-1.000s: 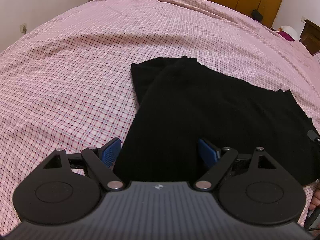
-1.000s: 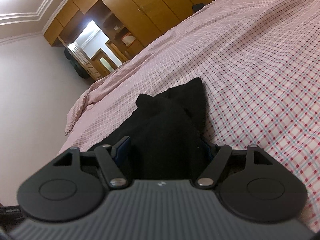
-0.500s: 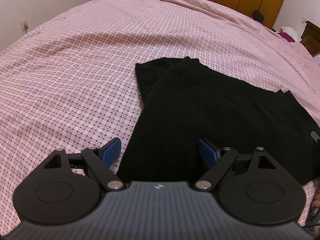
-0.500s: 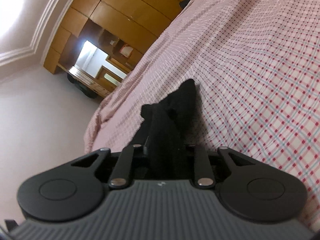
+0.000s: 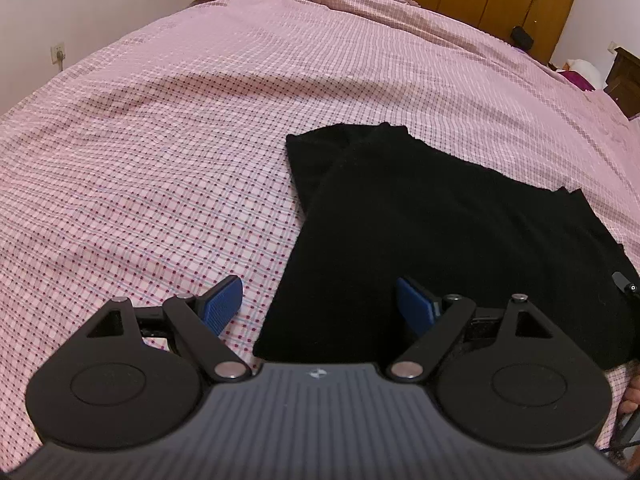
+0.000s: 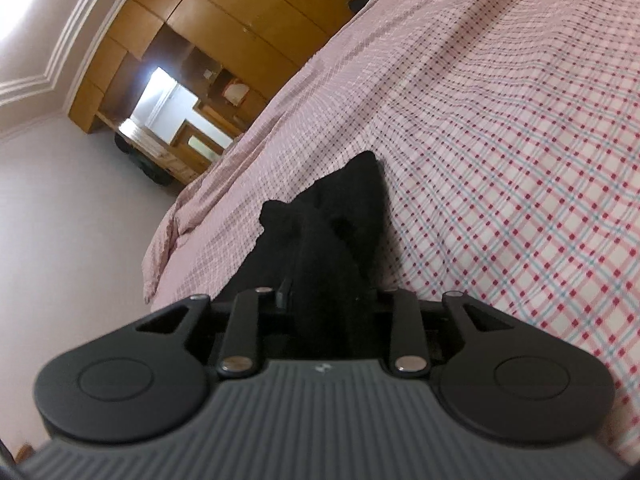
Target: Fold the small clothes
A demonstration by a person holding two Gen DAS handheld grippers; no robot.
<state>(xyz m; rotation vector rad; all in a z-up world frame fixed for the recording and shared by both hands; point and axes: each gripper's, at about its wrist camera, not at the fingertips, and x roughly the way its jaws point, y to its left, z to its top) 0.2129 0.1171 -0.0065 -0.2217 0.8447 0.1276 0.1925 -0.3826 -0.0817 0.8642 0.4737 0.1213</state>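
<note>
While our right gripper [image 6: 324,300] pinched the black garment [image 5: 440,232], jaws easing open, our left gripper [image 5: 320,306] stayed spread over its 6 o'clock edge on the checked bedspread [image 5: 160,160]

The left gripper [image 5: 319,307] hangs with fingers spread wide, while the right gripper's [image 6: 329,300] fingers are opening slightly.

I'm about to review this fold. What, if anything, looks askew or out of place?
The black knit garment lies skewed on the pink checked bedspread, one layer offset at its far edge. The right gripper, jaws opening slightly, has bunched fabric between them. The left gripper is open, straddling the garment's near edge.
</note>
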